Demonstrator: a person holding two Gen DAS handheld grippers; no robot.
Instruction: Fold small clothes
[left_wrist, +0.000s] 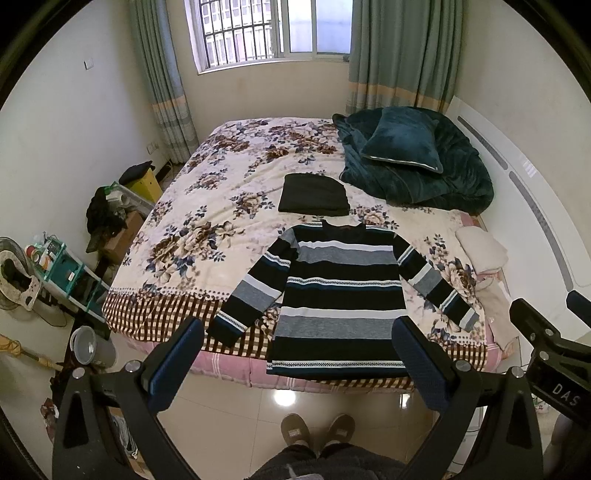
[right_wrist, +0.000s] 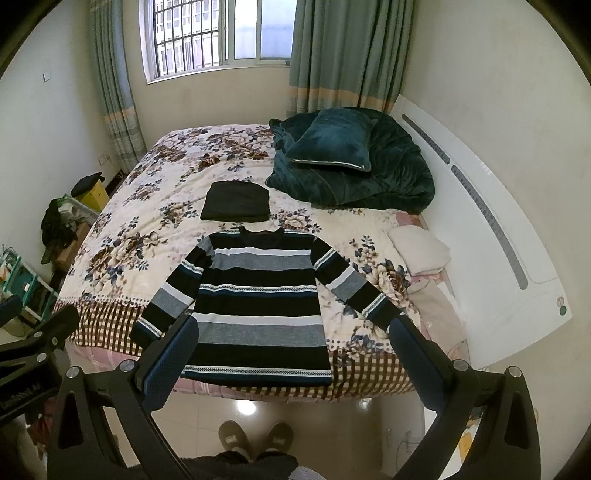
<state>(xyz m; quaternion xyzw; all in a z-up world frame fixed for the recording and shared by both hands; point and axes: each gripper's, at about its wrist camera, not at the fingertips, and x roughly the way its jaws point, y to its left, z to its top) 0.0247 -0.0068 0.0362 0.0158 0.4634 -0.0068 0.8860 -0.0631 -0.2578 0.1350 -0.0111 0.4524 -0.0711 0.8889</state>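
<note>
left gripper: jaws wide open, holding nothing, lower centre of frame, above the floor short of the bed edge
right gripper: jaws wide open, empty, lower centre
writing: "DAS" on right gripper body, lower right of left view; other label at left edge of right view unreadable
sweater: one black, grey and white striped knit sweater, flat, sleeves spread, frame centre on floral bedspread
folded: one dark folded garment just above collar
slippers: two grey slippers, bottom centre

i see a knitted, matt striped sweater on a soft, fleecy floral bedspread. the teal pillow looks plush with a velvety sheen. floor tiles are glossy; my gripper frames matt black.
</note>
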